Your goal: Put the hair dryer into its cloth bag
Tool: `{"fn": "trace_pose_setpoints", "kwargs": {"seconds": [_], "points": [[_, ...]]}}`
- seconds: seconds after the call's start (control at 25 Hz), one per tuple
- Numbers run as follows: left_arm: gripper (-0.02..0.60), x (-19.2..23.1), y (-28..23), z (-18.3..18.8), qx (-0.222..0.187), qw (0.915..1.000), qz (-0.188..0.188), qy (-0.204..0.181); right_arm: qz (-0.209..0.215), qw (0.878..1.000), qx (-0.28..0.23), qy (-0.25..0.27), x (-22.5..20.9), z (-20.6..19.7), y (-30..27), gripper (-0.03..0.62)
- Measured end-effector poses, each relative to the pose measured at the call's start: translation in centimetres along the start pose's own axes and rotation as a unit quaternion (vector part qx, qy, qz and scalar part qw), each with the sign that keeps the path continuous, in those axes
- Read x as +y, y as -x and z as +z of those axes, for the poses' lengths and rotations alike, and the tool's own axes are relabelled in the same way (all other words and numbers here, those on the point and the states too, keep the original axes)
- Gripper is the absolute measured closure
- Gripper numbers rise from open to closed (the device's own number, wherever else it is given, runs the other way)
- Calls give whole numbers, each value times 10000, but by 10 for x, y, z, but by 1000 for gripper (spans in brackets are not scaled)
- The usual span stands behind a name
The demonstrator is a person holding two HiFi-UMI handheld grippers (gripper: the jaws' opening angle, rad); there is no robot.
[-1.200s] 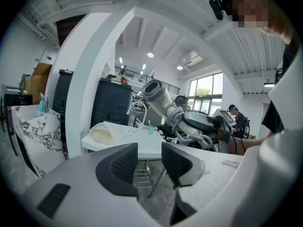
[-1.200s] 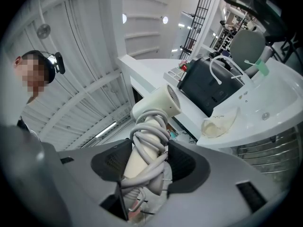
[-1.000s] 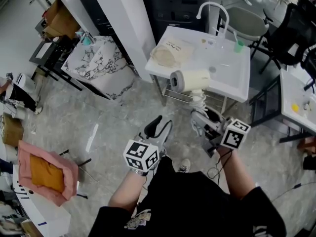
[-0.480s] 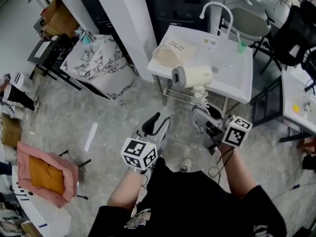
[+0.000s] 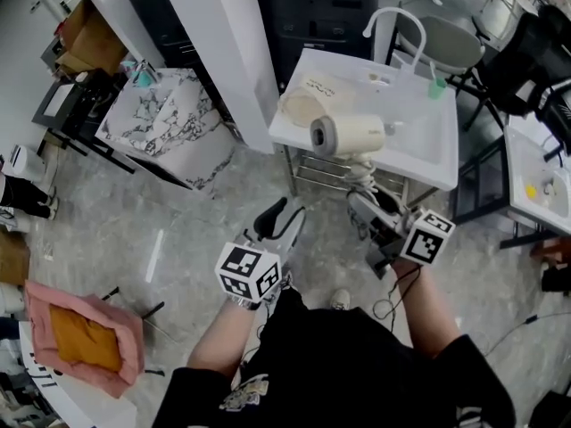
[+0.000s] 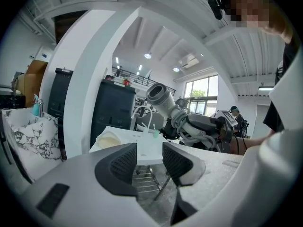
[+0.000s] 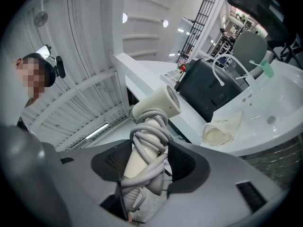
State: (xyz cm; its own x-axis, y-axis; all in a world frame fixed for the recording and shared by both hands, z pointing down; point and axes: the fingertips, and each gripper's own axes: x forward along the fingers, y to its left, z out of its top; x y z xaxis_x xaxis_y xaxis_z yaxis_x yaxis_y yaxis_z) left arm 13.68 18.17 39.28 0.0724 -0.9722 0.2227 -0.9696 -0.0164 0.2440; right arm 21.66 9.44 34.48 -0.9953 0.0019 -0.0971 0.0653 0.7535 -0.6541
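The cream hair dryer point(image 5: 350, 135), its grey cord wound round the handle, hangs over the front edge of the white sink table point(image 5: 419, 145). My right gripper point(image 5: 364, 210) is shut on the handle, and in the right gripper view the hair dryer point(image 7: 156, 105) stands up between the pads of the gripper point(image 7: 147, 167). The cloth bag point(image 5: 308, 101) lies slack on the table's left part and shows as the bag point(image 7: 220, 129) beyond the jaws. My left gripper point(image 5: 284, 216) is open and empty beside it; its own view shows the gripper point(image 6: 149, 162), the bag point(image 6: 110, 140) and the dryer point(image 6: 161, 96).
A curved tap point(image 5: 393, 16) and a green cup point(image 5: 434, 86) stand at the table's back. A white pillar point(image 5: 232, 52) and a marble-patterned unit point(image 5: 165, 119) are to the left. A pink tray with an orange cushion point(image 5: 80, 333) sits at the near left, a chair point(image 5: 451, 38) behind the table.
Both grippers have moved forward toward the sink table, the right one carrying the hair dryer with it. Neither gripper's jaws have changed.
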Motion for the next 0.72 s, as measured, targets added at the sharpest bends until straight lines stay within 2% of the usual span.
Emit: {"fn": "trace_pose_setpoints", "kwargs": {"seconds": [0.52,0.72], "points": [[423,107,-12,30,95,9985,-542,-27,-400,9984,-361,156,-21,7,-99,359],[423,133,-12,43,72,9972,-741,-67,-583,9969,-489,215,-22,11,-124,359]]}}
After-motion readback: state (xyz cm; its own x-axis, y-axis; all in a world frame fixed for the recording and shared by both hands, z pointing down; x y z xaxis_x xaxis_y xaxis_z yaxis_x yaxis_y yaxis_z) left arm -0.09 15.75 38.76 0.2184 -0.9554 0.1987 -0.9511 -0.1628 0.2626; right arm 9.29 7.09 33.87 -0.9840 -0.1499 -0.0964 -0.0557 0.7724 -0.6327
